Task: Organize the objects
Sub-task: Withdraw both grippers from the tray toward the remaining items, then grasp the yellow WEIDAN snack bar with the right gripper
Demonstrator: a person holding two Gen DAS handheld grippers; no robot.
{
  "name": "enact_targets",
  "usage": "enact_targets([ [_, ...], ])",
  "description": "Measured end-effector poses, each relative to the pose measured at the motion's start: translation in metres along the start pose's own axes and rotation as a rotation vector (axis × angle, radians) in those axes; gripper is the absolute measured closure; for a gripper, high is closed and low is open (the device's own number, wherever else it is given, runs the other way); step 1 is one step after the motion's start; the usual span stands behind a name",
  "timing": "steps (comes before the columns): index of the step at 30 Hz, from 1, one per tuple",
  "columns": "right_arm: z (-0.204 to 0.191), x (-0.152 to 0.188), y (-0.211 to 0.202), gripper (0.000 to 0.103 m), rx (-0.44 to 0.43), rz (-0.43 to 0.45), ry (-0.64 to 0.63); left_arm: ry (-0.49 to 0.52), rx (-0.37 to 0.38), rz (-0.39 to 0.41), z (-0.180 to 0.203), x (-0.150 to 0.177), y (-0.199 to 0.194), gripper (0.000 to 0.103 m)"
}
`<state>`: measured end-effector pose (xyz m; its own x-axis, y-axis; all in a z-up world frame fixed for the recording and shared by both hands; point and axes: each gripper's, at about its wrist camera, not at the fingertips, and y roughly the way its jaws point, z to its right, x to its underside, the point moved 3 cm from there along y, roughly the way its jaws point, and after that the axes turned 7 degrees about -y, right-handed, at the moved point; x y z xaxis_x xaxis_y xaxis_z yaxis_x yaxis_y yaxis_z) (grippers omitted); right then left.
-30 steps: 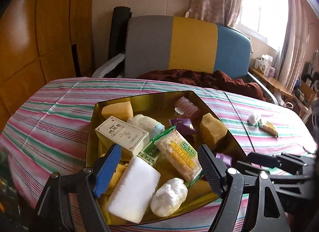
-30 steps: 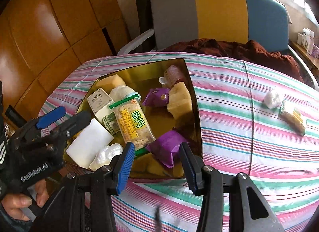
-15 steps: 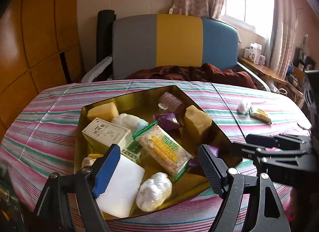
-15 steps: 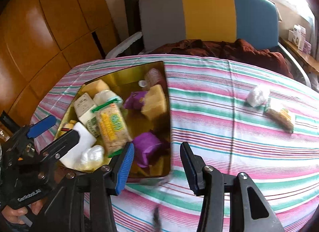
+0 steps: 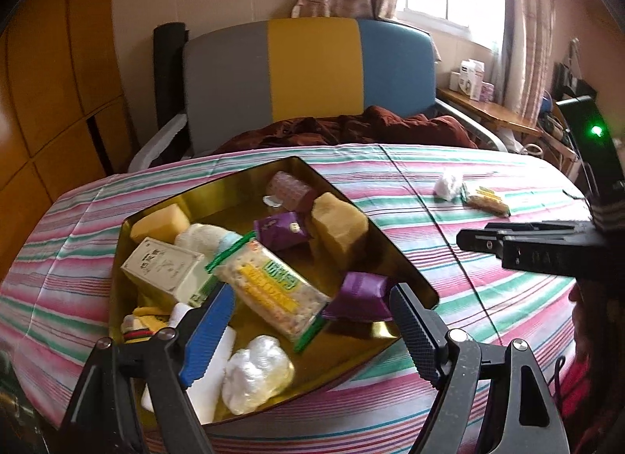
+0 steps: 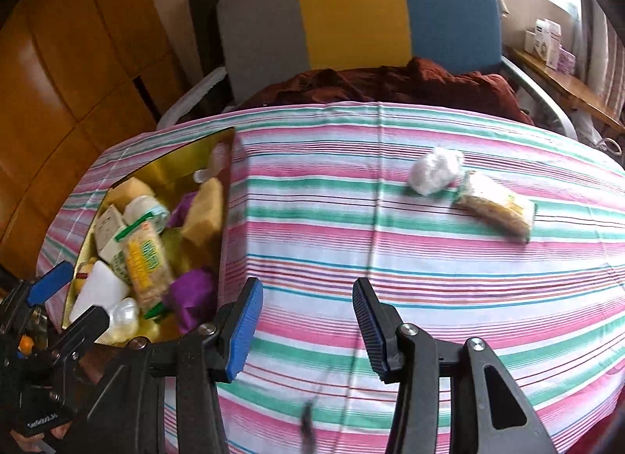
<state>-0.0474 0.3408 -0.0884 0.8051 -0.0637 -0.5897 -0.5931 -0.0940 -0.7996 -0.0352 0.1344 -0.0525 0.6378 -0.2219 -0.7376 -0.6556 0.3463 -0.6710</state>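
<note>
- Crinkly white plastic-wrapped lump (image 6: pixel 434 170) and flat clear-wrapped cracker packet (image 6: pixel 495 207) on the striped desk (image 6: pixel 390 258) — both probably light and slippery; pinch the packet across its short sides.
- Both hand-held grippers — right (image 6: pixel 308 327), left (image 5: pixel 308 331) — empty, jaws apart.

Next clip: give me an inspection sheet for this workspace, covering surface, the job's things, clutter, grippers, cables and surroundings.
Surface: striped tablecloth over a table.
Job's things: gold tray holding a cracker packet, a white carton, two purple packets, yellow blocks, a white block and a wrapped white lump; a white wrapped lump and a snack packet lie out on the cloth.
Clutter: nothing seen.
Grippers: left gripper open above the tray; right gripper open and empty above bare cloth.
Cables: thin dark cord near the table's front edge.
Surroundings: three-colour chair, brown blanket, wooden cabinets, curtained window.
</note>
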Motion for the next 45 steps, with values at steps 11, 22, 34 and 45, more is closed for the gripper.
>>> enact_targets([
  [11, 0.058, -0.005, 0.002, 0.042, 0.108, -0.057, 0.000, 0.079, 0.054, -0.022, 0.037, -0.003, 0.011, 0.020],
  [22, 0.115, -0.014, 0.013, 0.042, 0.203, -0.119, 0.012, 0.125, 0.100, -0.046, 0.062, -0.006, 0.023, 0.019],
  [34, 0.175, -0.033, 0.050, 0.042, 0.289, -0.195, -0.055, 0.117, 0.153, -0.098, 0.076, -0.006, 0.038, 0.019],
  [45, 0.181, -0.052, 0.101, 0.036, 0.258, -0.300, -0.272, 0.093, 0.202, -0.127, 0.082, -0.014, 0.054, 0.019],
])
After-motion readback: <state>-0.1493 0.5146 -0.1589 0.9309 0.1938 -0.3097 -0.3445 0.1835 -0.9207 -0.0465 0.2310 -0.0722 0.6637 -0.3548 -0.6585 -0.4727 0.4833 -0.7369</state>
